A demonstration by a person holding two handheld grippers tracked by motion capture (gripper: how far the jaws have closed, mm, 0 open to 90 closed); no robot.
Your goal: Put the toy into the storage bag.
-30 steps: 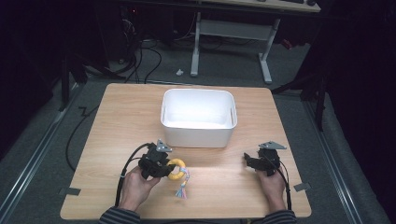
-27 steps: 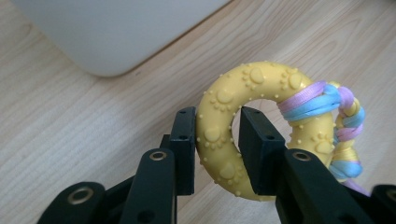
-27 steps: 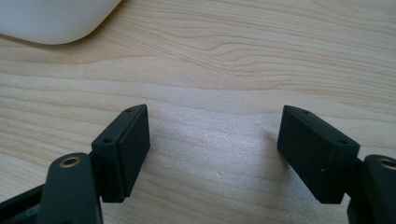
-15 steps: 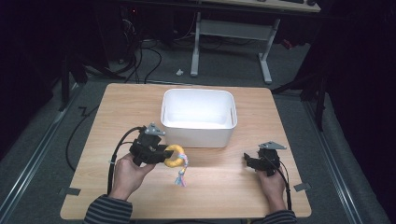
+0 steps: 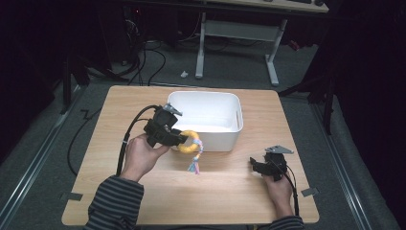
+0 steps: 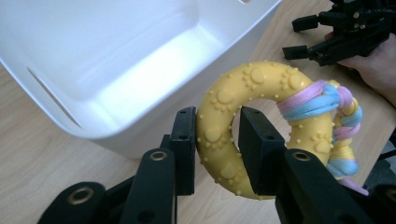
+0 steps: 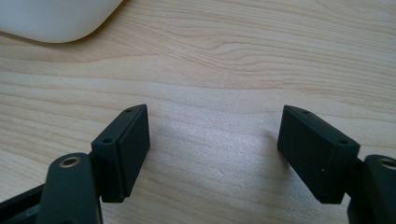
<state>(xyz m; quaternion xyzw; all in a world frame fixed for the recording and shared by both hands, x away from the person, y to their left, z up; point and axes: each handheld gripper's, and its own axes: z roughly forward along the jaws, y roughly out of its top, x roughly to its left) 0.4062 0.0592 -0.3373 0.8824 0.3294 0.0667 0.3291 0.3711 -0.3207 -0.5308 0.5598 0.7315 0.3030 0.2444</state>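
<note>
Ring (image 6: 236,135) toy hangs in the air, pinched tight by the left gripper (image 5: 178,139), just in front of the white bin (image 5: 237,132). Lift it a bit higher so its rope tail (image 5: 194,165) clears the wall, then let go over the middle. The right gripper (image 5: 256,165) rests spread wide, holding nothing.

Black two-jaw tongs (image 5: 178,139) with brass-ringed screw holes, grey top plates, trailing black cables, striped sleeves.

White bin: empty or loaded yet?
Empty. The white bin shows a bare floor; the yellow ring toy sits outside it, clamped in the left tool.
</note>
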